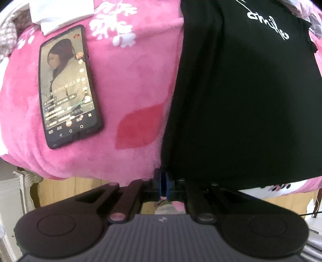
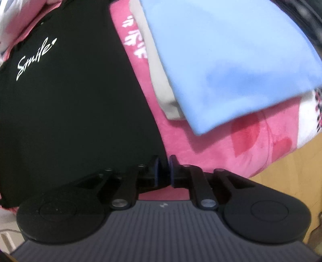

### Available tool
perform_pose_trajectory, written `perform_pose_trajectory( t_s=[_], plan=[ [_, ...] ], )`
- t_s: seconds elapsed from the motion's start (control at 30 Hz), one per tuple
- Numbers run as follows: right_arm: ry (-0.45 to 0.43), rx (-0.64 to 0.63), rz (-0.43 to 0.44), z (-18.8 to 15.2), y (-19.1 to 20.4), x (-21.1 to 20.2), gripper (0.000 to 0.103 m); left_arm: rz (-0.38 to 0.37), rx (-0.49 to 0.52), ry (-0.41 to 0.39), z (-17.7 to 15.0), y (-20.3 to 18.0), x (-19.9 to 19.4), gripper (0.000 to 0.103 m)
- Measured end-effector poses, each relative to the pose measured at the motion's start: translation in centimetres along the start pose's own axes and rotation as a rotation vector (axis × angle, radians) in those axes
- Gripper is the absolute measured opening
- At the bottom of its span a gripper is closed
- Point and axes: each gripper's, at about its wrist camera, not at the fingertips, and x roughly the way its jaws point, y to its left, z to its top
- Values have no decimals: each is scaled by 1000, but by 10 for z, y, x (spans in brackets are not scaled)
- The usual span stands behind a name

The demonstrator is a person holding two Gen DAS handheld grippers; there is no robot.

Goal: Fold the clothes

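A black shirt with white "Smile" lettering lies flat on a pink fleece blanket. In the left wrist view my left gripper points straight down at the shirt's near left corner. Its blue pads are pressed together on the hem at the bed's edge. In the right wrist view the same black shirt fills the left half. My right gripper stands over its near right corner with a narrow gap between the pads. The shirt's edge lies at the left fingertip, and nothing is visibly clamped.
A phone with its screen lit lies on the blanket left of the shirt, and a white cloth lies beyond it. A folded light blue garment on a grey one lies right of the shirt. Wooden floor shows past the bed's edge.
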Motion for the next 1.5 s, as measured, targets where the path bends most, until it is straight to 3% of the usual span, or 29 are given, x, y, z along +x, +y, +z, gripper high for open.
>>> perform_pose_trajectory(
  t_s=[0.1, 0.17, 0.27, 0.4, 0.53, 0.67, 0.8, 0.93, 1.13, 1.27, 1.3, 1.33, 1.5],
  plan=[
    [-6, -59, -79, -4, -4, -24, 18, -2, 10, -22, -8, 3, -11, 23],
    [-10, -95, -83, -4, -3, -45, 18, -9, 9, -38, -15, 5, -24, 45],
    [-51, -179, -43, 5, 10, -77, 18, -30, -6, -85, -24, 10, -50, 46],
    [-217, -409, 163, 38, 84, -106, 18, -82, -67, -204, -23, 9, -76, 48],
    [-322, -602, 402, 79, 190, -95, 18, -148, -136, -341, 56, -1, -65, 48],
    [-387, -818, 547, 108, 307, -64, 18, -206, -225, -455, 125, 15, -47, 48],
    [-454, -1124, 553, 126, 407, -25, 18, -232, -262, -506, 176, 26, -26, 48],
    [-475, -1390, 515, 129, 475, 2, 18, -257, -250, -507, 211, 27, 0, 48],
    [-388, -1640, 529, 135, 542, 42, 18, -290, -216, -485, 224, 28, 17, 48],
    [-271, -1696, 504, 141, 575, 75, 18, -311, -205, -484, 226, 29, 22, 48],
    [-231, -1697, 491, 145, 582, 84, 3, -318, -206, -486, 227, 30, 23, 48],
    [-211, -1668, 501, 152, 583, 85, 0, -326, -209, -489, 228, 31, 24, 48],
    [-246, -1453, 745, 198, 565, 43, 0, -366, -220, -507, 234, 36, 27, 46]
  ],
)
